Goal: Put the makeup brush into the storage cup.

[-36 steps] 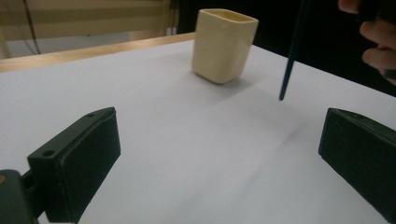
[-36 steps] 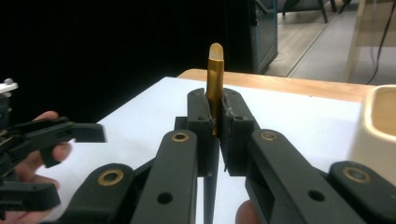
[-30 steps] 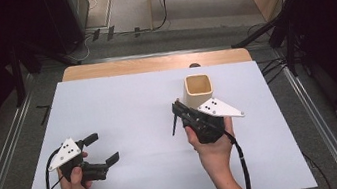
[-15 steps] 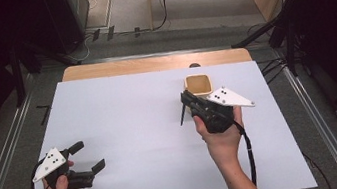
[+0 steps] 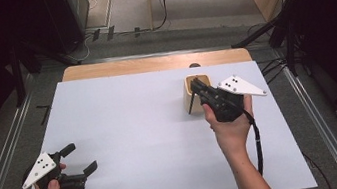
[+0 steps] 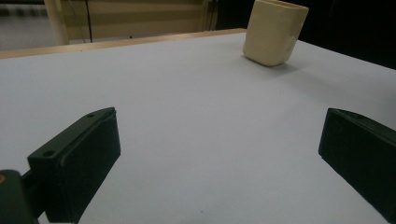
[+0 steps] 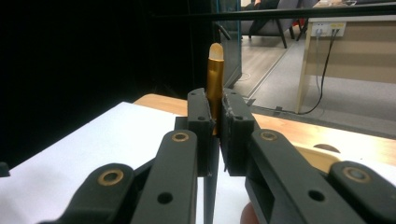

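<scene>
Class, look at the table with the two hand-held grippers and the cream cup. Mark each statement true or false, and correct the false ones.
1. The right gripper is clamped on a thin gold stick. True.
2. The left gripper holds the cream cup. False: its jaws stand open with nothing between them, and the cup stands far from it.
3. The cup stands upright on the white table cover. True.
4. The cup lies at the near left corner of the table. False: it stands toward the far right, beside the right gripper.
</scene>
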A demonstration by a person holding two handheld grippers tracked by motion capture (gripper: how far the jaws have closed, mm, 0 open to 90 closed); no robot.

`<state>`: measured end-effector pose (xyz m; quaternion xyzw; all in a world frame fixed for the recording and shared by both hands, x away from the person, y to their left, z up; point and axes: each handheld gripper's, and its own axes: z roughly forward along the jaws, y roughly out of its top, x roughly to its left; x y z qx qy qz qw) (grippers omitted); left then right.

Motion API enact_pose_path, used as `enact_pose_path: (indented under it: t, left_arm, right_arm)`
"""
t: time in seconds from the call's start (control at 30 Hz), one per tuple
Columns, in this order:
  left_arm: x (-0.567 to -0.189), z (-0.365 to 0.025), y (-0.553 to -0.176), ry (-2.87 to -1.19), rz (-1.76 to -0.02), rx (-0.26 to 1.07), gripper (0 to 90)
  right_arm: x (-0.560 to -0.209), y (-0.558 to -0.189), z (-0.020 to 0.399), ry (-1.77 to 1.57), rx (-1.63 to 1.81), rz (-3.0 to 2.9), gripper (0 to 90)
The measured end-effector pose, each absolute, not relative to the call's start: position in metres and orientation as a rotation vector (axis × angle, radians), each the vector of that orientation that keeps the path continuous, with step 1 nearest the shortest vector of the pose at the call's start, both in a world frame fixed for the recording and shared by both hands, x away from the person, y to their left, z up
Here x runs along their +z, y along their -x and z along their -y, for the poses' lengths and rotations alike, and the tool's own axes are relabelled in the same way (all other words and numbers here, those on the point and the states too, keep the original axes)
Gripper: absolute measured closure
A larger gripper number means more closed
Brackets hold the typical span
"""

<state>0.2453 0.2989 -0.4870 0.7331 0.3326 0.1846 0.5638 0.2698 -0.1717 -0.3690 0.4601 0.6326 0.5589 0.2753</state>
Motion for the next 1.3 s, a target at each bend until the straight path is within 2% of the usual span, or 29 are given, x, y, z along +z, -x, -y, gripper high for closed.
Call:
enact_pose_path:
  t: [0.67, 1.3]
  left_arm:
    - [-0.489, -0.298, -0.237, -1.687, -0.768, 0.51, 0.0]
    - [-0.489, -0.299, -0.237, -1.683, -0.769, 0.51, 0.0]
  right_arm:
    - [-0.353, -0.292, 0.189, -1.217, 1.431, -1.614, 84.9]
    - [-0.361, -0.315, 0.197, -1.207, 1.381, -1.582, 84.8]
